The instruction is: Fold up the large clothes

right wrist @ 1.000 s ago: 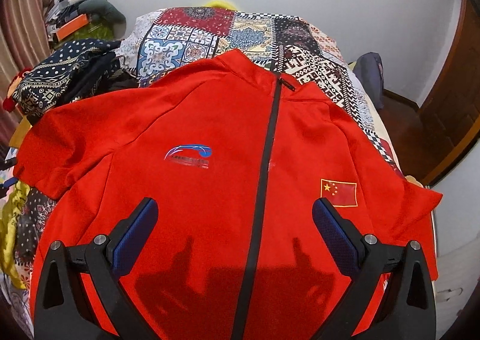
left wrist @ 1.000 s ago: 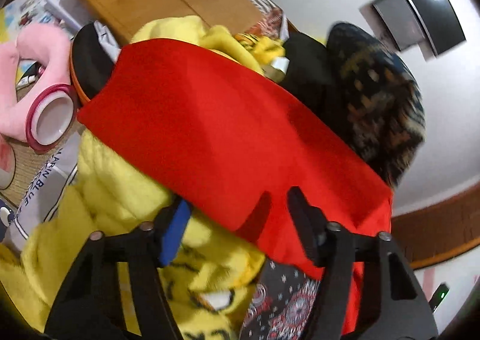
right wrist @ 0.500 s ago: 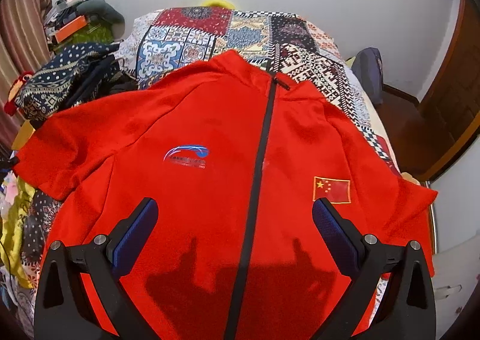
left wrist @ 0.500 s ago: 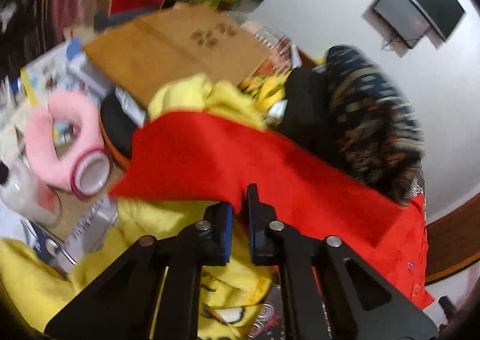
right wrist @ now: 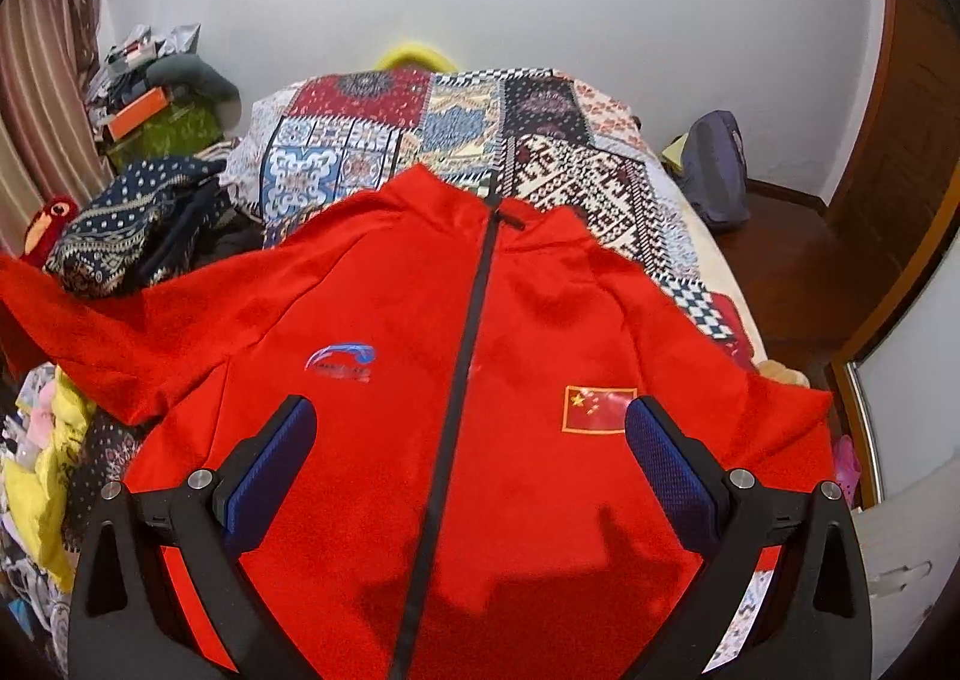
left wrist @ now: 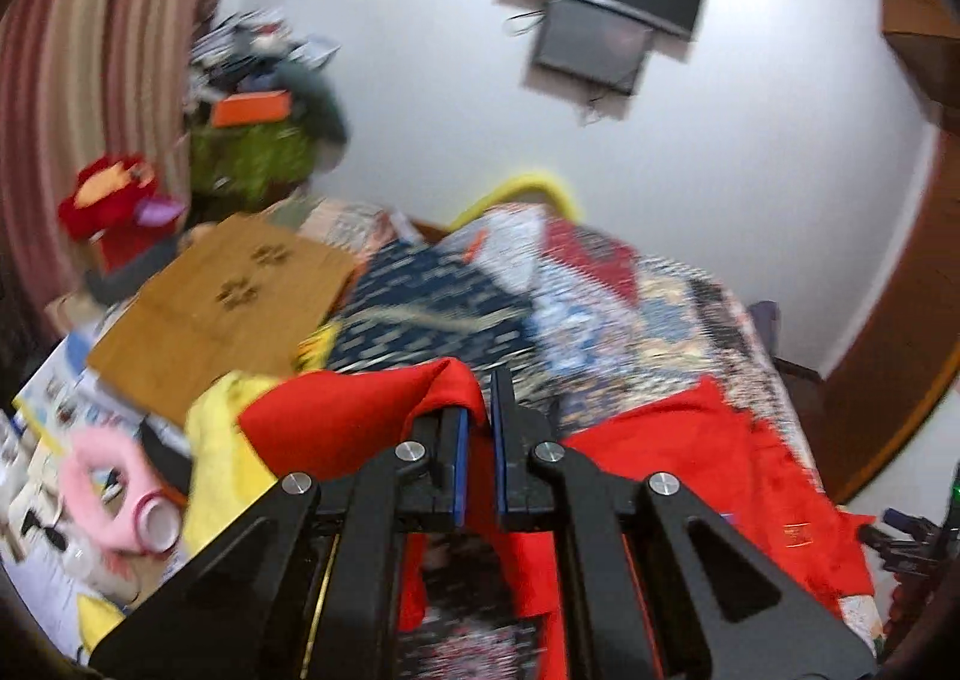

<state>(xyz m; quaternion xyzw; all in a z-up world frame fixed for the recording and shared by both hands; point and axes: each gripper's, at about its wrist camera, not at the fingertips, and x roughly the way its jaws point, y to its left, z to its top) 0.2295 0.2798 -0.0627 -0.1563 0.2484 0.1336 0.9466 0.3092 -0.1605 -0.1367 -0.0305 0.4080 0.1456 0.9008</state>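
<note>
Since a second ago the left gripper (left wrist: 477,428) has gone from spread wide over the sleeve to pinched tight on its cuff end, and has lifted that red fabric clear of the yellow plush pile (left wrist: 219,464), swinging round toward the bed. Its blue pads have closed to a narrow slit with the sleeve (left wrist: 360,410) bunched between them. Meanwhile the right gripper (right wrist: 471,452) hovers with jaws wide apart and nothing in them, above the chest of the red zip jacket (right wrist: 480,380), which lies face up on the patchwork bedspread (right wrist: 456,128), collar toward the wall. To fold well, I would carry the sleeve across toward the black zipper (right wrist: 468,332), keeping it taut and flat, and let the free gripper press the shoulder so the body does not drag.
</note>
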